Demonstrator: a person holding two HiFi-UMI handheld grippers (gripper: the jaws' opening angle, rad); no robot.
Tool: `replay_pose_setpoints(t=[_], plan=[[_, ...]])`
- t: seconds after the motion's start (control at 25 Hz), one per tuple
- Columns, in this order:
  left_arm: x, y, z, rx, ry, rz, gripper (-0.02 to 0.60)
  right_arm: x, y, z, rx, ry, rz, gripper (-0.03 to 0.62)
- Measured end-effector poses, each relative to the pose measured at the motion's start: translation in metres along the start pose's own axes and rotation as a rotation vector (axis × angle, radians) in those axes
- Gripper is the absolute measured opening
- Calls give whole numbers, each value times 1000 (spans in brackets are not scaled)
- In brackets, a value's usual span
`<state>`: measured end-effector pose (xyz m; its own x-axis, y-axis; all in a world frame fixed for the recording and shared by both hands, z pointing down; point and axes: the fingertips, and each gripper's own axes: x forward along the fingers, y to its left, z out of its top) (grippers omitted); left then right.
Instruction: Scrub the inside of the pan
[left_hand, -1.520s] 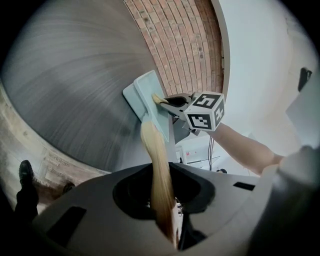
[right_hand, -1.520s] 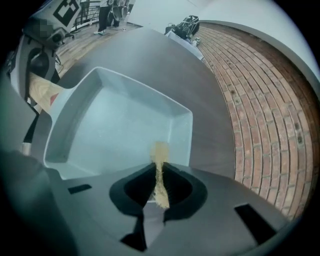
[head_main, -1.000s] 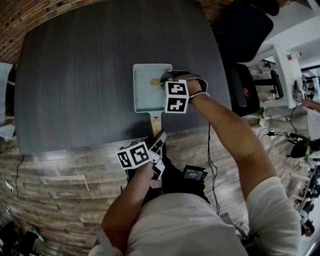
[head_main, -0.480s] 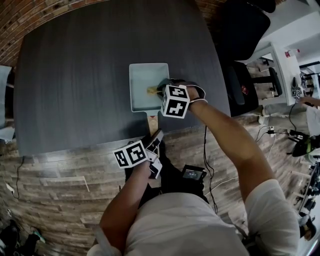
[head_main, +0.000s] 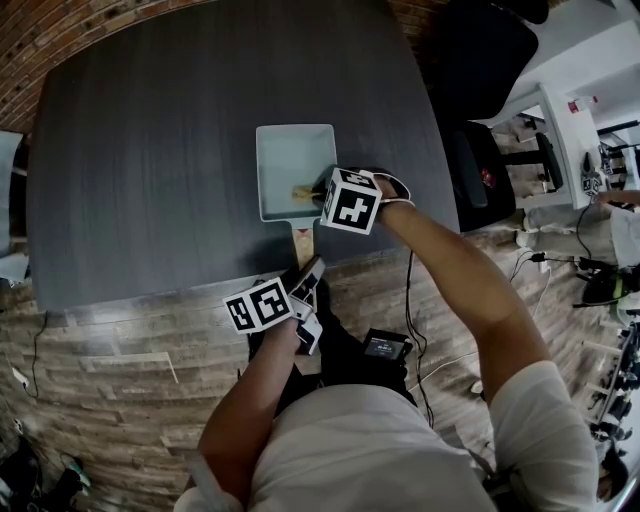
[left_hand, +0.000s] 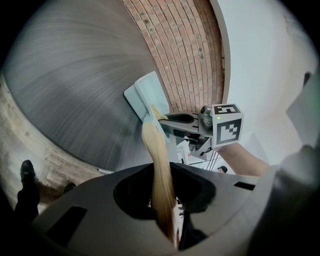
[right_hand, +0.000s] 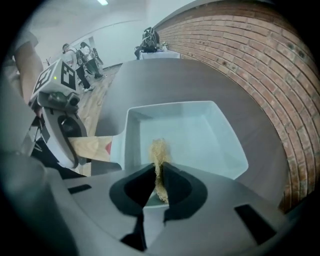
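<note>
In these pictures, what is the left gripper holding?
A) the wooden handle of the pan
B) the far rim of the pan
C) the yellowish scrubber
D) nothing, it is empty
A: in the left gripper view, the left gripper is closed on the wooden handle, which leads to the pan. The scrubber is held by the right gripper.

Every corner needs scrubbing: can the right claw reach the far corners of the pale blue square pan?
Probably yes: the right claw, shut on a tan scrubber, is inside the pan; nothing blocks it.
</note>
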<state>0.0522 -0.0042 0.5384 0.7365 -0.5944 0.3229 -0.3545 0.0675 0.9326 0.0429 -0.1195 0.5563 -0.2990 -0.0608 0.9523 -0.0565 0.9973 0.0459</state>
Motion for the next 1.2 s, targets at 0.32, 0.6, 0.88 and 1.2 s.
replay_pose_setpoints(t=[0.32,0.6,0.88,1.2], plan=[[0,1,0,0,1,-1,83,-1,11,-1,94,-8,81,48],[0,0,-1,-13,9,-13,81,-4,20,1,241,-20,213,46],[0,0,1,-21,22,-28,81,-14,27,10,371,-47,353,45],[-1,2,1,-12,20,-16,81,-42,27,60,447,-267,341,44]])
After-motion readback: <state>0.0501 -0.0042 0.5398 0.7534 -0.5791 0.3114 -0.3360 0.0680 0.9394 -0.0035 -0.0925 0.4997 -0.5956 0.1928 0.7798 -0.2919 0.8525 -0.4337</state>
